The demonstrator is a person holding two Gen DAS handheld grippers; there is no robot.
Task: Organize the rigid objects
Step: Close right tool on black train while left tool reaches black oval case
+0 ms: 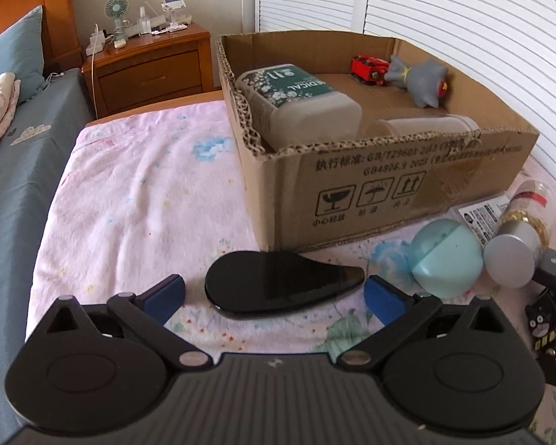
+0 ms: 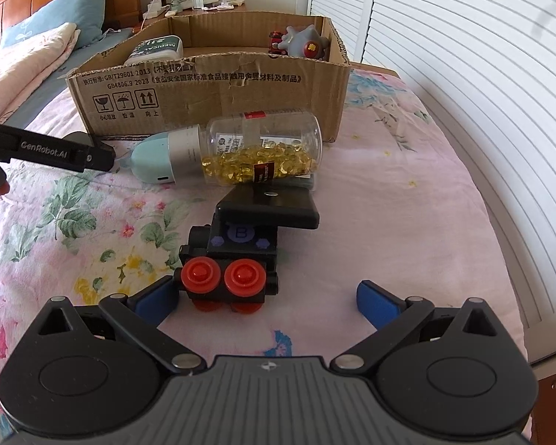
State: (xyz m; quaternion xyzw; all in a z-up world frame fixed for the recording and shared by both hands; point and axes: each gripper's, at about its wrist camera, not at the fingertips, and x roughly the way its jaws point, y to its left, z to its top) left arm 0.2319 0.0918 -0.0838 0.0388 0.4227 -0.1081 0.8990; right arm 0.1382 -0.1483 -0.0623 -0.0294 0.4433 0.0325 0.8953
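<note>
Both grippers hang spread wide and empty: left gripper [image 1: 274, 291] behind the black paddle [image 1: 278, 283], right gripper [image 2: 267, 296] off-centre on the toy train [image 2: 229, 270], so I judge each must centre before boxing into the cardboard box [image 2: 211, 100] ahead.

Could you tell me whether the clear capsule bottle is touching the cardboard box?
Apart. In the right wrist view, the capsule bottle lies on its side before the cardboard box, with a strip of pink sheet visible between them.
</note>
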